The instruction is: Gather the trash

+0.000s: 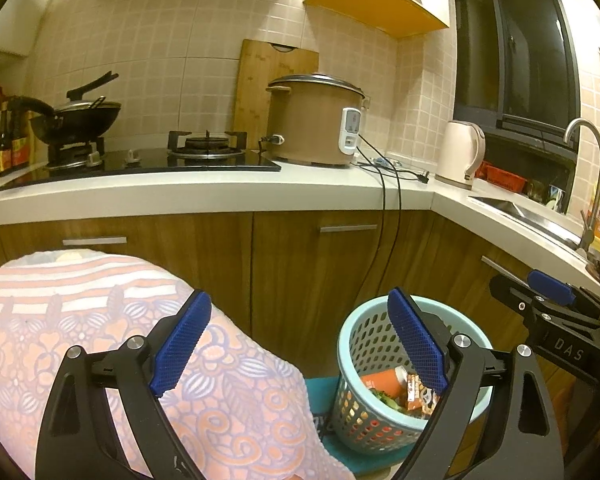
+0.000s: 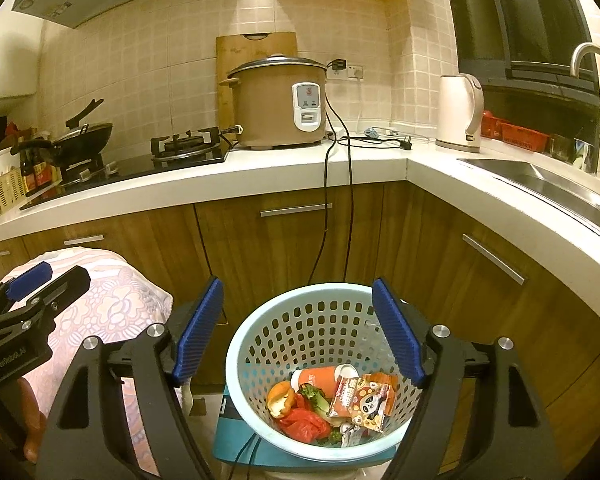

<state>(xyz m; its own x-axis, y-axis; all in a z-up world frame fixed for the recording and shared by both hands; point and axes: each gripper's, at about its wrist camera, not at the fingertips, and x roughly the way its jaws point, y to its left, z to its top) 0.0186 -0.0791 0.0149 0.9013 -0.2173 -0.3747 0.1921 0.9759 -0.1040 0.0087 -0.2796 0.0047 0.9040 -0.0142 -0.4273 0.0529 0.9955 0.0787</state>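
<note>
The left gripper (image 1: 300,344) hangs released, its 2 blue pads wide apart with nothing between them, over the edge of a patterned pink cloth (image 1: 100,320) and beside a pale blue basket (image 1: 352,340). The right gripper (image 2: 298,332) is also released and holds nothing; its pads stand on either side of the basket (image 2: 260,344) as seen from its camera, above the rim. The trash (image 2: 332,404) lies in the bottom of the basket: an orange cup, a snack wrapper with a panda, orange peel, red plastic and green scraps. The basket stands on a teal stool (image 2: 228,436) in front of wooden cabinets (image 2: 284,236).
</note>
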